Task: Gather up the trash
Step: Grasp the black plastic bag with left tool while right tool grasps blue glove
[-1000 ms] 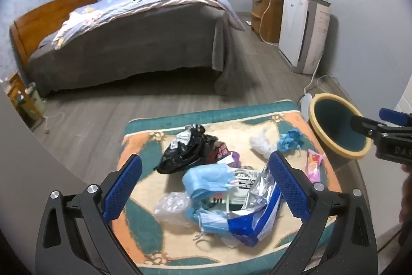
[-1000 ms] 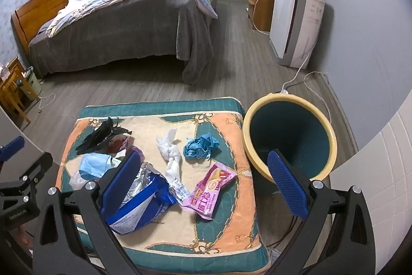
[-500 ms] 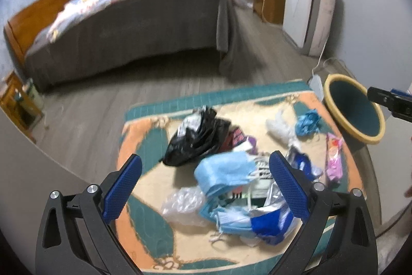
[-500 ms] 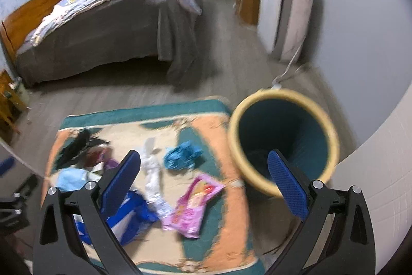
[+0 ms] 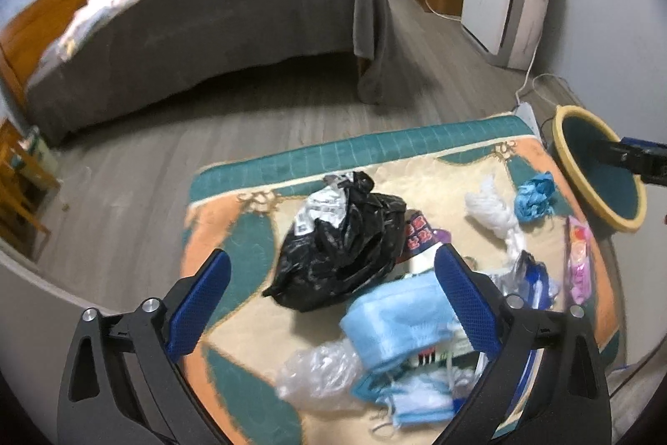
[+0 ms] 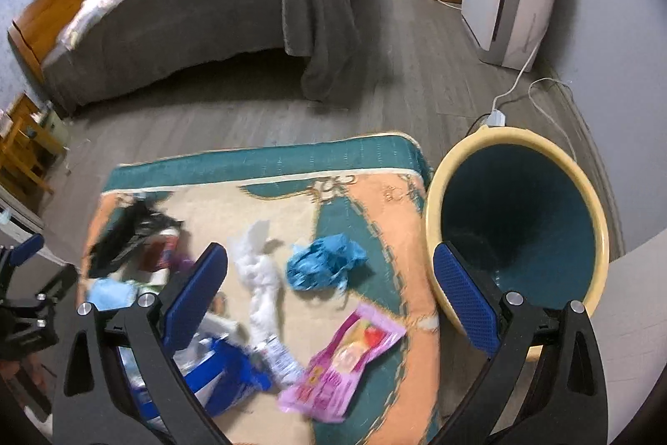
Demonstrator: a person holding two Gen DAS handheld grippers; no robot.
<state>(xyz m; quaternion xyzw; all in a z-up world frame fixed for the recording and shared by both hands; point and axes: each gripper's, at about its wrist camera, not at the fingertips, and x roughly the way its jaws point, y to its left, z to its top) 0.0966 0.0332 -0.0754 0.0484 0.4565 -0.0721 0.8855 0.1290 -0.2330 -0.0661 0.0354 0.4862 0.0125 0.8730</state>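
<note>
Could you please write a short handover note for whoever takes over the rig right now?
Left tongs: open, empty, above the black bag and blue face masks.
Right tongs: open, empty, above the mat beside the bin.
On the mat: blue crumpled wad, white tissue, pink wrapper, blue-white packet.
Done: nothing visibly binned.
Left: every piece into the bin.

Print shows on the pink wrapper (image 6: 342, 370) and red packet (image 5: 419, 236), all too blurred to read.
</note>
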